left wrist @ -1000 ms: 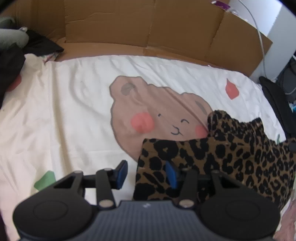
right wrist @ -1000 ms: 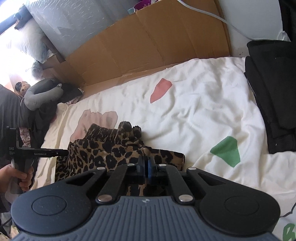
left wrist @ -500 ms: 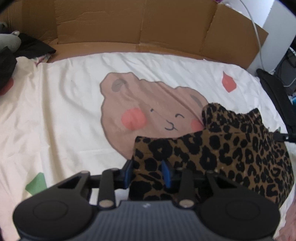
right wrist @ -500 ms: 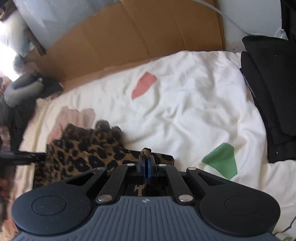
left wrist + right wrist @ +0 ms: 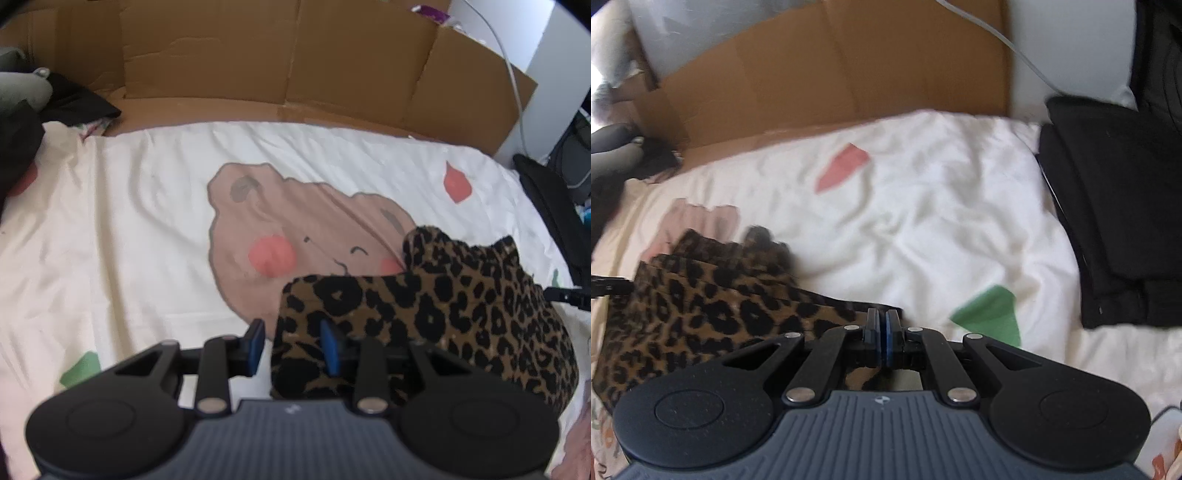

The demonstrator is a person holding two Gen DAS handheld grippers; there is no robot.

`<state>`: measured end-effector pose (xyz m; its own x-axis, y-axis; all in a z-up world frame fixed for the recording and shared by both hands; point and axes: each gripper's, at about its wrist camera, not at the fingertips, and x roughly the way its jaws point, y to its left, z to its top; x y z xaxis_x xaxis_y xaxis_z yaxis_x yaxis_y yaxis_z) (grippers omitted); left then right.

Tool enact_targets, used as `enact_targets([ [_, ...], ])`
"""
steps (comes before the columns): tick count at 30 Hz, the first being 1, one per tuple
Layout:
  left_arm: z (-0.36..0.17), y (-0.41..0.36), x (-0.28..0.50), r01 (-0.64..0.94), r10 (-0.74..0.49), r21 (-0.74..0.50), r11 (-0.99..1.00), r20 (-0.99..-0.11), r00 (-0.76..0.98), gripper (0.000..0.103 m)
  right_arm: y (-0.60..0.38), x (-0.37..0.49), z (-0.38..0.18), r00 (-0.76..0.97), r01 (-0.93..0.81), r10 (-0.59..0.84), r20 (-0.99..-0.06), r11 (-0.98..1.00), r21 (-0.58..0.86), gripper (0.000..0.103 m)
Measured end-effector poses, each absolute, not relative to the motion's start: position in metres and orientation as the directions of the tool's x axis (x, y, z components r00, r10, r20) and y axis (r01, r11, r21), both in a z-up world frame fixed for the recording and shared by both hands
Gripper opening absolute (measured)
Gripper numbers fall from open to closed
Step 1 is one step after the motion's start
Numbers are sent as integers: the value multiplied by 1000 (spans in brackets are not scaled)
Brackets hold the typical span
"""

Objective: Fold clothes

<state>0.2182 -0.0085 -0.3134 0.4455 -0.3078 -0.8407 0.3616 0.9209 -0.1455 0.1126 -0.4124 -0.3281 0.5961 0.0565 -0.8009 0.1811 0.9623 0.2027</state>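
Both tools work one leopard-print brown-and-black fabric garment (image 5: 461, 306) lying bunched on the cream cartoon-bear bedsheet (image 5: 147, 221). Left tool (image 5: 291, 345) gapes wide astride its near corner, likely to pinch it; right tool (image 5: 882, 339) is clamped tight at the garment's opposite edge, apparently pinning it.

Leopard-print garment (image 5: 461, 299) brown-black; sheet (image 5: 110, 236) cream, brown bear print; claw pads (image 5: 255, 341) blue; cardboard (image 5: 258, 55) tan.

Left wrist view low and close over the bedsheet (image 5: 110, 221), facing the cardboard wall (image 5: 258, 55) across the top, right wrist view equally near, angled leftward, both sharing the leopard-print garment (image 5: 461, 306) (image 5: 701, 314), lower right versus lower left
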Motion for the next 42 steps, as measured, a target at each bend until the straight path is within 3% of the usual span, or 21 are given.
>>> enact_targets([
  [8,-311,-9,218,361,-307,-140,922,-834,459,35,-439,95,-324,660,242,130,-740,896,373,4],
  [10,-311,-7,218,355,-305,-142,924,-834,461,35,-444,87,-319,680,247,156,-717,871,424,22],
  [11,-311,-7,217,355,-304,-140,924,-833,463,35,-445,86,-317,680,251,159,-716,867,431,46],
  [12,-310,-7,217,356,-302,-137,924,-832,465,35,-445,84,-317,681,251,158,-715,867,431,54],
  [16,-310,-6,215,363,-301,-130,923,-830,469,35,-437,84,-320,676,225,154,-721,888,400,49],
  [18,-311,-6,215,362,-305,-136,922,-831,465,35,-432,87,-323,658,205,176,-732,894,399,30],
  [22,-312,-7,215,364,-308,-139,921,-832,461,35,-425,95,-330,621,185,219,-752,892,412,27],
  [23,-312,-7,215,368,-308,-136,920,-832,462,35,-424,97,-331,609,188,217,-763,895,405,20],
  [24,-311,-8,215,370,-308,-135,919,-830,464,35,-424,98,-333,600,190,219,-770,895,403,5],
  [25,-310,-8,215,370,-309,-134,919,-829,467,35,-424,100,-334,591,193,221,-776,895,402,0],
  [36,-319,-18,224,376,-302,-128,918,-840,450,35,-412,101,-319,622,160,106,-776,953,258,0],
  [42,-329,-20,219,373,-267,-95,923,-855,444,40,-406,112,-326,613,136,77,-786,970,201,0],
])
